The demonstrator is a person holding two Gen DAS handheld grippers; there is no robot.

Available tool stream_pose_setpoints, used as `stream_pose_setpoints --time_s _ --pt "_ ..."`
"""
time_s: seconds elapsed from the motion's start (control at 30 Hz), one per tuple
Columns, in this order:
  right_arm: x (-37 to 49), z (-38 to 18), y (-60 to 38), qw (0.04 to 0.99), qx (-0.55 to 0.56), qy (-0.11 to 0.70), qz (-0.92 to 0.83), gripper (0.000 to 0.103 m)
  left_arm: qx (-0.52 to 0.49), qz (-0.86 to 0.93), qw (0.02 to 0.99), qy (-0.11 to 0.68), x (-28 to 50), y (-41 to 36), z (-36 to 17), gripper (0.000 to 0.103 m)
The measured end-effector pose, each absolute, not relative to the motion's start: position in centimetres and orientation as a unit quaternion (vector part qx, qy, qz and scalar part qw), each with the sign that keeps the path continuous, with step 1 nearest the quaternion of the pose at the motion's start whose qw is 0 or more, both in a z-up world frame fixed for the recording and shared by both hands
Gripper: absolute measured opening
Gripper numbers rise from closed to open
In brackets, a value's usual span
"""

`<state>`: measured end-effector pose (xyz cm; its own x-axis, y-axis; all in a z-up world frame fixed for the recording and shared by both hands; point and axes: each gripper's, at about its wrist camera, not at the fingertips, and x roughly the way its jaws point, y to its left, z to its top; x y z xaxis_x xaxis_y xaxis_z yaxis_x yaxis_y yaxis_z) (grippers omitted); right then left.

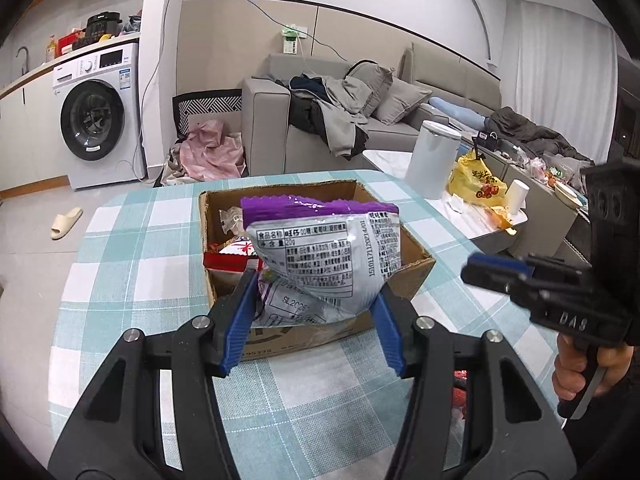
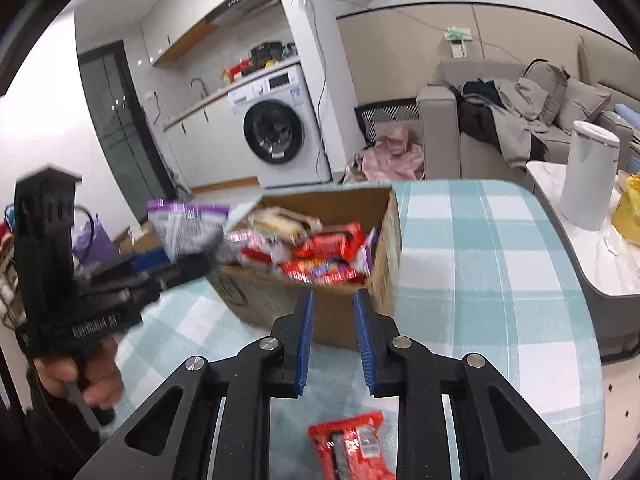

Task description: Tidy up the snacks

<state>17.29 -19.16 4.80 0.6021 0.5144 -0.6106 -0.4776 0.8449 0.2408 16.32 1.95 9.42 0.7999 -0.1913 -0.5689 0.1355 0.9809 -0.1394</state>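
my left gripper was clamped on a purple and silver snack bag, blue pads pressing its lower end from both sides, bag standing up between them with the purple sealed edge on top and the printed label facing my camera. it hung above the near part of the open cardboard box, not touching the box as far as i could tell. in the right wrist view the same bag showed blurred at the left, held up left of the box, above the table. my right gripper held nothing, jaws drawn in as far as they go with an empty slit between the blue pads, tips just in front of the box's near wall. box was full of packets, mostly red wrappers plus a pale one at the back. one red snack packet lay flat on the checked tablecloth, below and behind my right jaws, apart from the box. a hand gripped the left tool's handle, another hand on the right tool.
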Motion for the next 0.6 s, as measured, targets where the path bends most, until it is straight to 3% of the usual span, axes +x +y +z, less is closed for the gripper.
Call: stream_pose_setpoints --time_s 0.1,0.13,0.3,0.37,0.6 --pt "16.7 3.2 -19.8 0.888 0.014 0.373 0.268 0.029 -0.046 -0.086 0.946 0.308 17.2 1.7 8.9 0.052" --pt "16.7 2.4 -20.0 0.885 0.012 0.381 0.269 0.037 -0.049 -0.086 0.946 0.310 17.4 1.8 8.8 0.052" --pt "15.3 -1.6 -20.2 0.858 -0.020 0.441 0.262 0.041 -0.058 -0.088 0.943 0.315 18.6 2.0 7.8 0.052" --pt "14.5 -2.8 -20.3 0.849 -0.020 0.453 0.271 0.048 -0.058 -0.089 0.943 0.316 18.9 2.2 7.5 0.052" --pt "13.0 -5.3 -19.7 0.836 -0.033 0.473 0.278 0.048 -0.061 -0.088 0.942 0.318 19.3 2.4 7.1 0.052"
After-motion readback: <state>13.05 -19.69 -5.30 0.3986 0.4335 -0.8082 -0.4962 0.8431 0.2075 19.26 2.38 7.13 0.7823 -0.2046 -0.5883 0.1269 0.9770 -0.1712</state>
